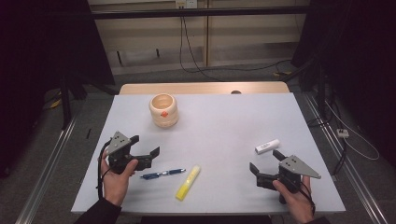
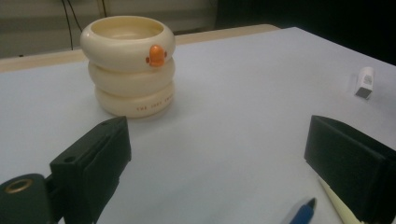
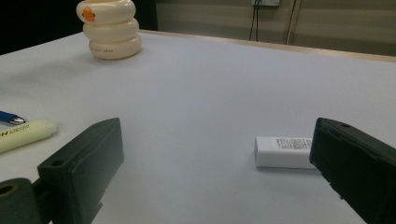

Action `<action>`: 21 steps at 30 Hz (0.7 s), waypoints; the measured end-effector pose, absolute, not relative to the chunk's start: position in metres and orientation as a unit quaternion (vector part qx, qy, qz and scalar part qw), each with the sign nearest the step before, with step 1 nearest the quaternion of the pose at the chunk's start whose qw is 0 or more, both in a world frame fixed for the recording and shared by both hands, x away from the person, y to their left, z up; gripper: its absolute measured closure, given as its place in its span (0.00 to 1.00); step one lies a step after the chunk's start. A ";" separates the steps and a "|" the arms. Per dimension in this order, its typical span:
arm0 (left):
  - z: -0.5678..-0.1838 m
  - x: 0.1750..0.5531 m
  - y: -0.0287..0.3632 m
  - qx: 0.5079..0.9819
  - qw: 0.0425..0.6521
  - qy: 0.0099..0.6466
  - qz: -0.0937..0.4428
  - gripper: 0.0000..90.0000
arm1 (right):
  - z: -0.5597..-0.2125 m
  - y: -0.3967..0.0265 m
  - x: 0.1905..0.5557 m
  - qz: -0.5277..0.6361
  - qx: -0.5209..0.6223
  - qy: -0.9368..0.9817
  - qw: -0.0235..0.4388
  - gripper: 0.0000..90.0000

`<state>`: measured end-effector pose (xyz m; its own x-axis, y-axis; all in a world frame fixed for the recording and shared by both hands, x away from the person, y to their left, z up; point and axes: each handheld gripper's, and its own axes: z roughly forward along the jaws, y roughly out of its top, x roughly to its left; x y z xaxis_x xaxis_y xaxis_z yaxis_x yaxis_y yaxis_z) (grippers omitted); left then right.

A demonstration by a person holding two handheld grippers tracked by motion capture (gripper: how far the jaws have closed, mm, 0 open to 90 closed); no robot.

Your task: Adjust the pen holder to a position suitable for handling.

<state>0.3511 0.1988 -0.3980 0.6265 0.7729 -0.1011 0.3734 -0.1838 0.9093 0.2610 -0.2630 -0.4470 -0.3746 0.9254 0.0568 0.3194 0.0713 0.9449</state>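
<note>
The cream ringed ceramic cup [image 2: 128,65] carries small red lettering beginning "THE"; the rest, and the white eraser's [image 3: 283,152] print, are unreadable.

High view: fixed above the near edge, looking forward and down across the whole table [image 1: 219,126]. Left gripper view: low over the tabletop, facing the cream ringed pot [image 2: 128,65] at close range. Right gripper view: equally low, facing across the table, with the same pot [image 3: 111,29] far off. All three share the pot [image 1: 164,110].
</note>
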 end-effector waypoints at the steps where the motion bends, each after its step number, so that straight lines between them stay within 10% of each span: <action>1: -0.396 0.354 0.198 0.748 0.506 0.382 0.199 0.08 | -0.447 -0.263 0.261 0.495 0.466 0.666 0.307 0.03; 21: -0.367 0.411 0.195 0.738 0.517 0.383 0.205 0.11 | -0.447 -0.262 0.260 0.496 0.463 0.669 0.304 0.04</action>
